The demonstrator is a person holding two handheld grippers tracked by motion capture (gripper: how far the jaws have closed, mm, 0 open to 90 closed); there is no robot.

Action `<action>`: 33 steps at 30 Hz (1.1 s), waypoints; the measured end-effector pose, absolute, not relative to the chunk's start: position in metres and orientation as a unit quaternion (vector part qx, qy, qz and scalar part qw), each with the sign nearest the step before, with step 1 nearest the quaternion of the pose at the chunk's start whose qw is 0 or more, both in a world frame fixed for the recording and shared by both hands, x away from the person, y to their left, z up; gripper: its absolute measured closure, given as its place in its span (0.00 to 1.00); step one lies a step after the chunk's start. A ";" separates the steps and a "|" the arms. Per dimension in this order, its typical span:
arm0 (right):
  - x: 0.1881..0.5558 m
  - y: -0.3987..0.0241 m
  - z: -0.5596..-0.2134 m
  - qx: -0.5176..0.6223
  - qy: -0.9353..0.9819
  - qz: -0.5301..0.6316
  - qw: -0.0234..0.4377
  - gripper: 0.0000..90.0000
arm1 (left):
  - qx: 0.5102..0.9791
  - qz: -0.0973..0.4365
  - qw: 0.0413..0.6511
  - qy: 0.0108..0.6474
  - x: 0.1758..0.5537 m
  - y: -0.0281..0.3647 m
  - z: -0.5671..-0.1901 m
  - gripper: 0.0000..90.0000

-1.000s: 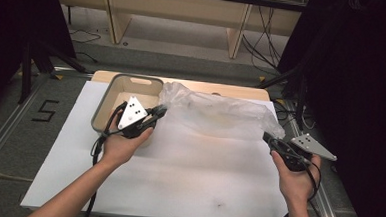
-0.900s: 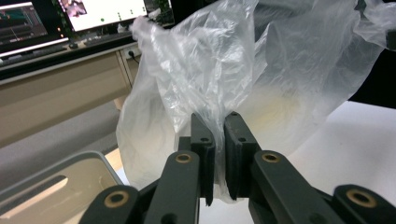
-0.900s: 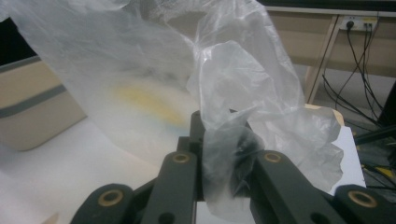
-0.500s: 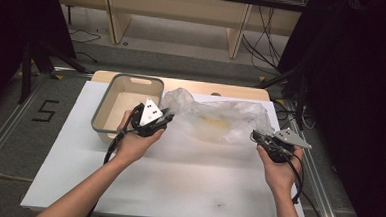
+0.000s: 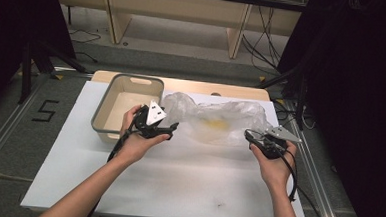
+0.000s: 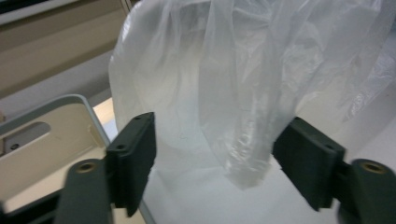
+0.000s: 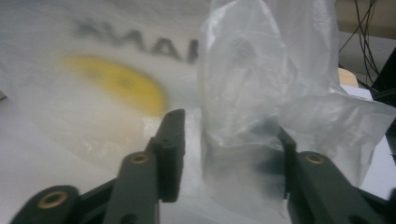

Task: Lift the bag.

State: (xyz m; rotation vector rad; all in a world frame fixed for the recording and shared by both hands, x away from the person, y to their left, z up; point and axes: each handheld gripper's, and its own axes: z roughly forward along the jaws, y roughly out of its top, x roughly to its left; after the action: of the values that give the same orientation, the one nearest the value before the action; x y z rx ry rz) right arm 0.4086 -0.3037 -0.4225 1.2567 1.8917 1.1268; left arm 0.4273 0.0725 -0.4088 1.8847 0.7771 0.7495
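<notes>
We have a thin clear bag (image 5: 215, 120) lying crumpled on the white table (image 5: 177, 183), just right of the tub (image 5: 123, 110), with something yellow showing through its film near the middle. Our left gripper (image 5: 172, 128) sits at the bag's left end and our right gripper (image 5: 252, 137) at its right end. Both sets of jaws have just been opening: in the left gripper view a hanging fold of the bag (image 6: 243, 93) stands between the jaws, which are wide and clear of it on both sides; in the right gripper view a bunched fold (image 7: 243, 116) stands between jaws about half open, and we judge that the pads no longer press it, though the film veils the right jaw. So neither gripper holds anything. We expect the bag to be very light, limp and slippery, prone to slide out of a shallow pinch and to tear on a sharp pull; a gathered fold near an end or along the mouth looks the best place to grip. We cannot make out what the yellow thing is, where the mouth lies, or the blurred dark lettering.
</notes>
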 end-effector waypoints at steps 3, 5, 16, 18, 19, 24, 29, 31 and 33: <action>0.407 -0.302 -0.421 0.465 0.714 0.431 0.297 0.54 | 0.767 0.314 0.465 0.310 0.421 0.075 -0.404 0.23; 0.403 -0.302 -0.420 0.461 0.714 0.436 0.295 0.48 | 0.770 0.306 0.468 0.307 0.416 0.077 -0.402 0.19; 0.373 -0.312 -0.395 0.423 0.709 0.473 0.305 0.33 | 0.772 0.280 0.489 0.294 0.388 0.091 -0.387 0.16; 0.367 -0.315 -0.393 0.419 0.716 0.474 0.295 0.33 | 0.772 0.274 0.493 0.293 0.383 0.093 -0.385 0.16; 0.364 -0.316 -0.393 0.417 0.720 0.471 0.292 0.33 | 0.774 0.273 0.493 0.290 0.381 0.095 -0.385 0.16; 0.342 -0.326 -0.393 0.414 0.723 0.469 0.294 0.34 | 0.778 0.263 0.496 0.282 0.366 0.098 -0.386 0.16; 0.320 -0.336 -0.384 0.407 0.720 0.473 0.304 0.33 | 0.776 0.258 0.504 0.278 0.357 0.101 -0.384 0.16; 0.314 -0.341 -0.379 0.408 0.712 0.481 0.310 0.32 | 0.775 0.257 0.507 0.276 0.353 0.101 -0.383 0.16; 0.309 -0.343 -0.377 0.407 0.708 0.484 0.313 0.31 | 0.775 0.256 0.509 0.275 0.351 0.102 -0.381 0.16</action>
State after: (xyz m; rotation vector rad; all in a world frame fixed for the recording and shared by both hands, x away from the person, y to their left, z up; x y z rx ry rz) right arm 0.3093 -0.3433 -0.3771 1.0745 1.8677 1.2762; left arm 0.3512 0.1022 -0.3812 1.8657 0.6621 0.6161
